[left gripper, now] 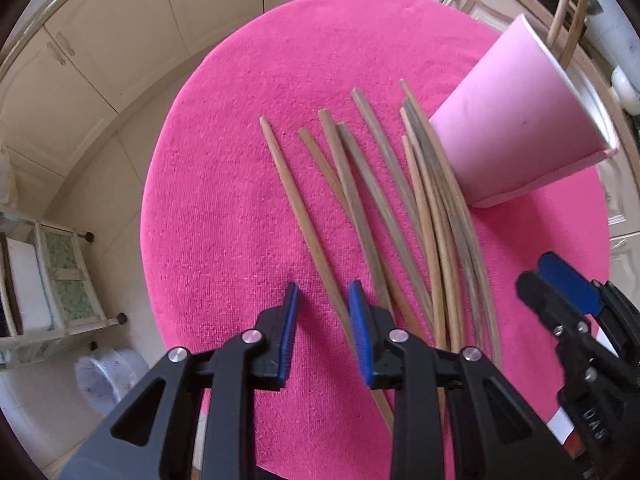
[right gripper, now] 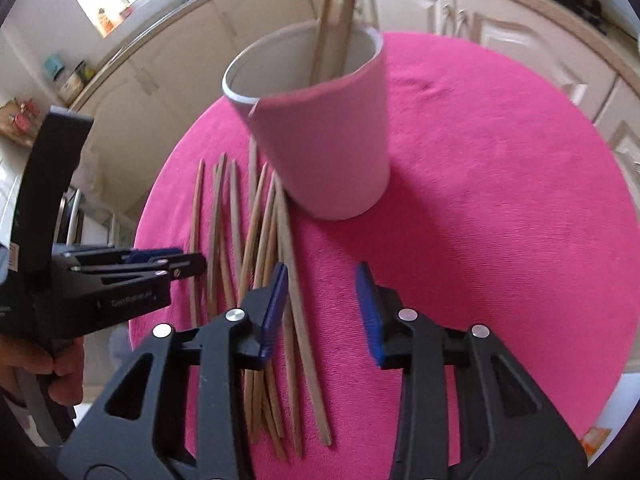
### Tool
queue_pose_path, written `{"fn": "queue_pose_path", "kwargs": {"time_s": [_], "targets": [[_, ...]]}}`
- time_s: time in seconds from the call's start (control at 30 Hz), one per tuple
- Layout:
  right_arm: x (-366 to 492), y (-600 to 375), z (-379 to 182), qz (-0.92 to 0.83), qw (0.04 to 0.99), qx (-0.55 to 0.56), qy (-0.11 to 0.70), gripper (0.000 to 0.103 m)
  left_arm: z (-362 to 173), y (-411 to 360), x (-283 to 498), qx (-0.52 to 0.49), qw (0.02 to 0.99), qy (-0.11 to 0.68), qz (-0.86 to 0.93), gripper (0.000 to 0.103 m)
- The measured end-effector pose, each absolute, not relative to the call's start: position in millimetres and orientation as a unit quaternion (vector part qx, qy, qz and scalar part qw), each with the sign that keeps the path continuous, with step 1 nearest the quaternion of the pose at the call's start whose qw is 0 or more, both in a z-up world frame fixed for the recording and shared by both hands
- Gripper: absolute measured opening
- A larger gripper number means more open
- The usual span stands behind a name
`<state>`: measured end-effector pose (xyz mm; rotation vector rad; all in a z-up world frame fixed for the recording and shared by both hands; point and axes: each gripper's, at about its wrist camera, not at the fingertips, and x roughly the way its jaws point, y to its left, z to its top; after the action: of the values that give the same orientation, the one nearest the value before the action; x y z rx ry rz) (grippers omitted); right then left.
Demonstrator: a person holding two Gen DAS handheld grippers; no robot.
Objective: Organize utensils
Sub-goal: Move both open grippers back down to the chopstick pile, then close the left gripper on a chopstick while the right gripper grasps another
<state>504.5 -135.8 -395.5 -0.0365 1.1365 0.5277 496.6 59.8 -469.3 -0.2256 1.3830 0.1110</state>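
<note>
Left gripper (left gripper: pixel 323 300) hovers low, jaws apart and straddling one wooden chopstick (left gripper: pixel 298 208), pads not touching it. Right gripper (right gripper: pixel 322 280) hangs open too, nothing between its pads. The loose chopsticks (right gripper: pixel 256 280) fan across the pink cloth (right gripper: pixel 500 200) beside the pink cup (right gripper: pixel 320 148), which already holds two. They look light, stiff and slick, best pinched mid-shaft.

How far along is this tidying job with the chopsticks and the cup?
Barely started. Two chopsticks already stand in the pink cup. Nothing is in hand: the left tongs straddle one loose chopstick without gripping it, and the right tongs are open. About nine remain on the pink cloth.
</note>
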Motion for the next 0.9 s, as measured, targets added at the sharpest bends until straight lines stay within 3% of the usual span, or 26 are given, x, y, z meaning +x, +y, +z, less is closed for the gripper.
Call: {"fn": "queue_pose_path", "kwargs": {"time_s": [0.07,0.17,0.37,0.9], "targets": [[507.9,-129.2,-399.1,0.26,0.8,-0.02,0.541,0.032,-468.4,56.1,501.5,-0.101,0.761,0.638,0.054,0.025],[513.9,-121.6,-403.5,0.274,0.788,-0.021,0.551,0.028,-466.2,55.5,506.3,-0.101,0.762,0.638,0.058,0.013],[526.8,-106.9,-414.5,0.276,0.767,-0.039,0.578,0.018,-465.9,71.3,500.0,-0.127,0.752,0.645,0.048,0.007],[539.1,-87.2,-411.6,0.284,0.745,-0.061,0.6,0.006,-473.8,81.6,509.6,-0.129,0.732,0.668,0.035,0.007]]}}
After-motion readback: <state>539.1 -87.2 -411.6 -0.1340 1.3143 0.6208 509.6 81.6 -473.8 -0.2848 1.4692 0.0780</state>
